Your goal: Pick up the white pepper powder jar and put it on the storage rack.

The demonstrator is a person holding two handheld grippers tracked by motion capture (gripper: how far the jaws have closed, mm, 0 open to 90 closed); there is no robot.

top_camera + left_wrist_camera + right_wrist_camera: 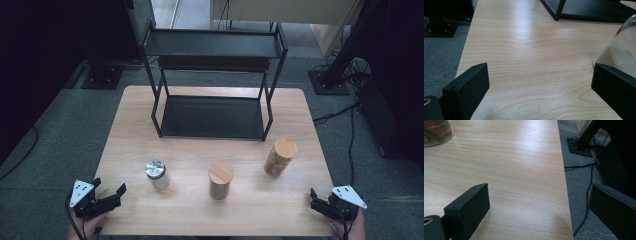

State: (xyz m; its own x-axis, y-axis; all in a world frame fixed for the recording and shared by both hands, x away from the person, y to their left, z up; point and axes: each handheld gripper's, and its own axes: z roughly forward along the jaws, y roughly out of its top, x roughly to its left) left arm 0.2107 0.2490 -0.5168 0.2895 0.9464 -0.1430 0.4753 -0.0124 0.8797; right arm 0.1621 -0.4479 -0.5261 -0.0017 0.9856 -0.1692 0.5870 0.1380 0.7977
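both hands rest low at the near corners of the wooden tabletop [280, 210], the left gripper [110, 192] and right gripper [316, 199] with jaws spread wide and empty. the metal-lidded glass jar [157, 174] stands just beside the left jaws, toward the middle. a black two-tier rack [212, 117] stands at the far edge, over grey carpet.

I see left gripper [107, 195]: black body, grey three-cornered plate with dark dots, black cable. Right gripper [320, 200]: same build. My close views: matte black block jaws, small screw holes.
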